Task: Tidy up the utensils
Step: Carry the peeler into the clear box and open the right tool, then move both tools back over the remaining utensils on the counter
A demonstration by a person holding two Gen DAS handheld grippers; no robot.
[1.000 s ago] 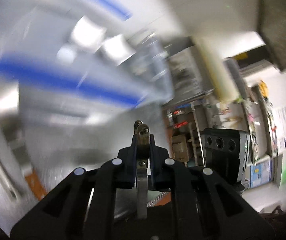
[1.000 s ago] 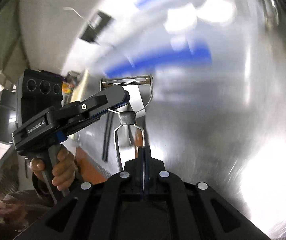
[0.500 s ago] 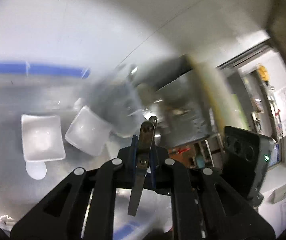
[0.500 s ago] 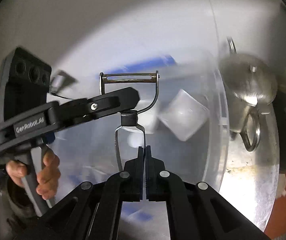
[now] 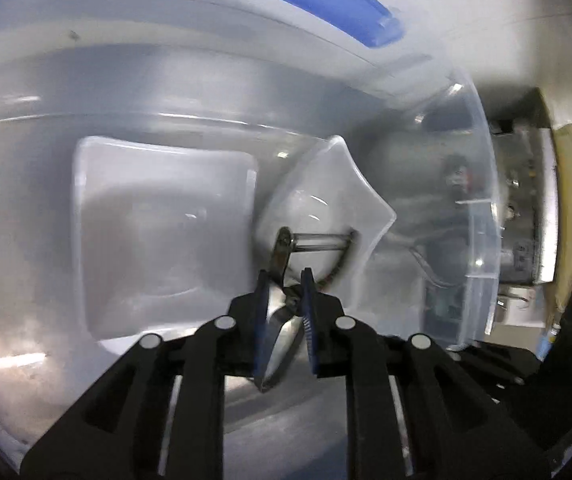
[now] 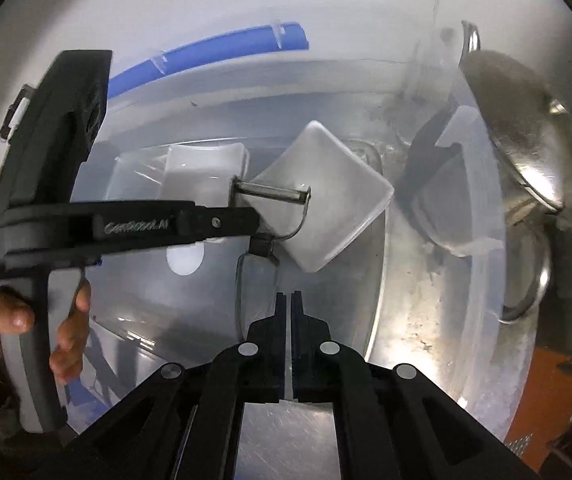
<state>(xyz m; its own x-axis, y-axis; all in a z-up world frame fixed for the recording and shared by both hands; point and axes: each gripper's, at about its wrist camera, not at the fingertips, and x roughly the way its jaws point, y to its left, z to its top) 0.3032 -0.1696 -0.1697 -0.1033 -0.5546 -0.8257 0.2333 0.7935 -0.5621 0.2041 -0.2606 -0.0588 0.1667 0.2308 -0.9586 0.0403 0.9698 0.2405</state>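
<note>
A metal Y-shaped peeler (image 5: 310,248) sits between the fingers of my left gripper (image 5: 284,280), blade end pointing into a clear plastic bin (image 5: 482,184). The jaws stand slightly apart around its neck. In the right wrist view the left gripper (image 6: 256,224) holds the peeler (image 6: 270,196) over a tilted white square dish (image 6: 326,204) inside the bin. My right gripper (image 6: 290,300) is shut and empty, just below the peeler's wire handle (image 6: 242,276).
Two white square dishes (image 5: 162,236) lie in the bin. The bin has a blue rim strip (image 6: 210,52). A metal pot lid (image 6: 518,128) and a steel pot (image 6: 526,280) stand at right. A clear lid (image 6: 458,184) leans inside.
Both grippers have swung down toward the bin. The left gripper has carried the peeler in over the tilted dish, and its jaws now look a little wider.
</note>
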